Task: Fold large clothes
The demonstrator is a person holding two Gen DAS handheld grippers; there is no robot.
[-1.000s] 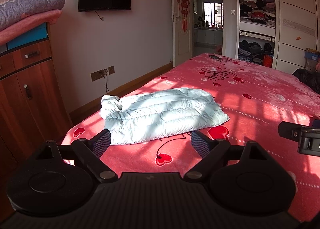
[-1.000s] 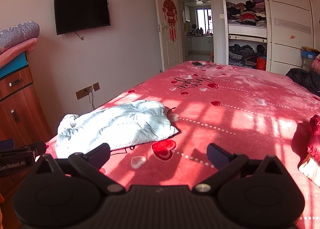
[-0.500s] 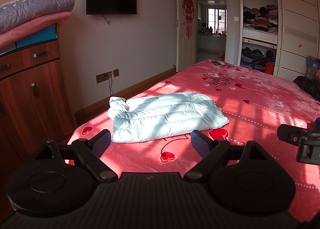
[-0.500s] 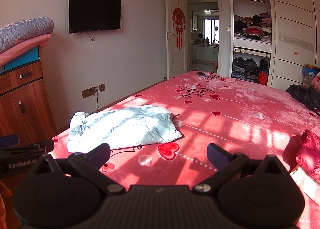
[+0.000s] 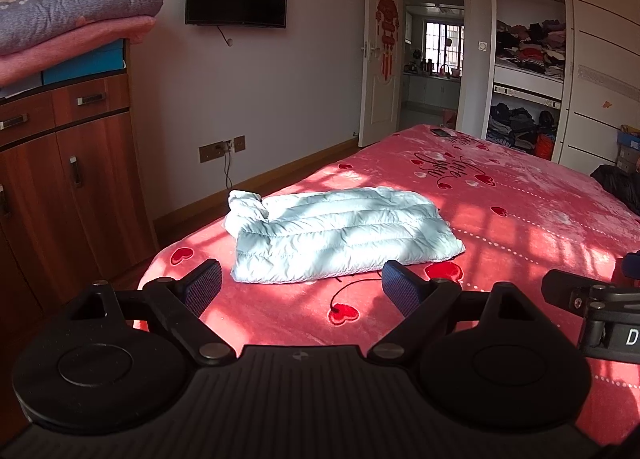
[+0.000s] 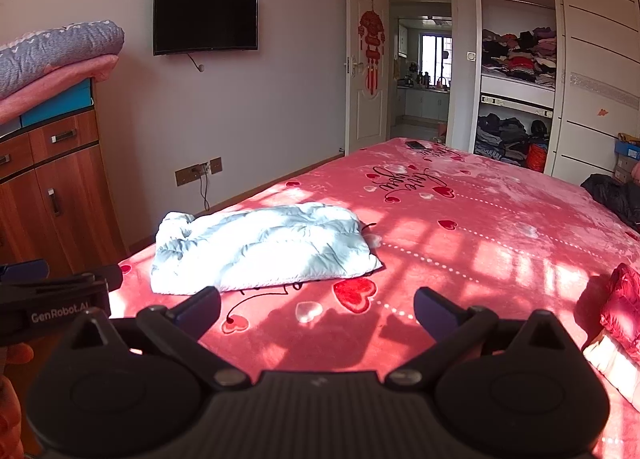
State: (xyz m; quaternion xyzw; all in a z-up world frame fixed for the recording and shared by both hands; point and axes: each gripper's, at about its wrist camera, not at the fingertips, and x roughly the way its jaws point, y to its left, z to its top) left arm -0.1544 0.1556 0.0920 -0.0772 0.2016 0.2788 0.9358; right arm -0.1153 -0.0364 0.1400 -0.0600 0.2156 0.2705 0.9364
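Overall light: warm daylight, moderately bright, walls dimmer.
Source: low sun from the near side, plus a bright window point(image 5: 442, 45) beyond the doorway.
Sun patches: barred light across the red bedspread point(image 5: 520, 219) and the pale blue puffer jacket point(image 5: 340, 239).
Shadows: the right gripper point(image 6: 316, 309) casts dark finger shapes on the bedspread ahead of it.
Distortion: strong fisheye bowing of the wardrobe point(image 6: 592, 59); black vignette corners.
Sharpness: both views crisp, no motion blur.

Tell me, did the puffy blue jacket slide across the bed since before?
No. The jacket lies by the same red heart on the blanket; only the cameras drew back.
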